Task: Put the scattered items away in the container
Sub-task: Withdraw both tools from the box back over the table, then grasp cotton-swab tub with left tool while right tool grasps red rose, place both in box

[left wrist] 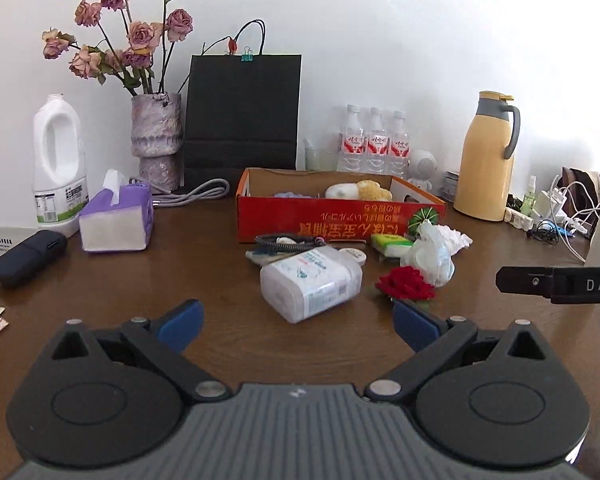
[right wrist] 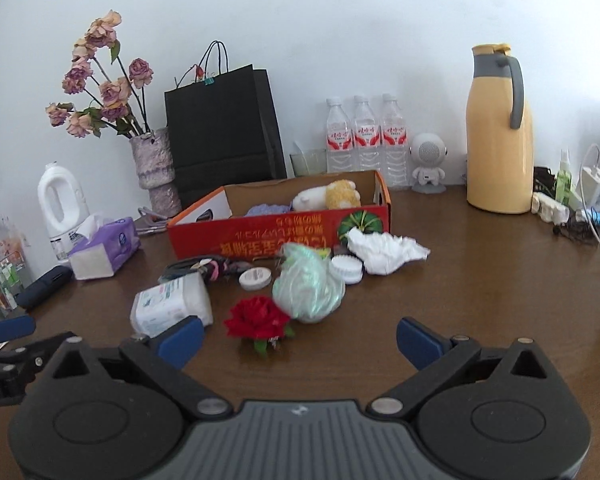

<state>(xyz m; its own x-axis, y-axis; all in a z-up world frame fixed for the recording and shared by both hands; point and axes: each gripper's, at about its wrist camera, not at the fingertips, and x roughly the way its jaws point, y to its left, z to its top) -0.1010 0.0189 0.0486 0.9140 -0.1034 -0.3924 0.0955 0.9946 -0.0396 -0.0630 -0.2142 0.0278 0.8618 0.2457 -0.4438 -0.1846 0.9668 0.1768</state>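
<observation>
Box [left wrist: 340, 216] lying lengthwise across the table, plastic jar [left wrist: 310, 284] toppled sideways, left claw [left wrist: 296, 322] and right claw [right wrist: 298, 338] both spread, empty.

The red box [left wrist: 340, 216] stands open, a plush toy [left wrist: 358, 191] inside; before it lie a clear bottle [left wrist: 310, 285] on its side, a red flower [left wrist: 405, 283], a crumpled bag [left wrist: 432, 254], white lids [right wrist: 346, 269] and a white shell [right wrist: 384, 250].

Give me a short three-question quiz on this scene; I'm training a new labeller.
1. True or false: the red flower lies inside the box.
2. Is the right gripper A) open, B) shut on the flower, or C) out of view?
3. What tall yellow thing stands at the right?

Key: 1 false, it lies on the table. 2 A. 3 jug.
</observation>
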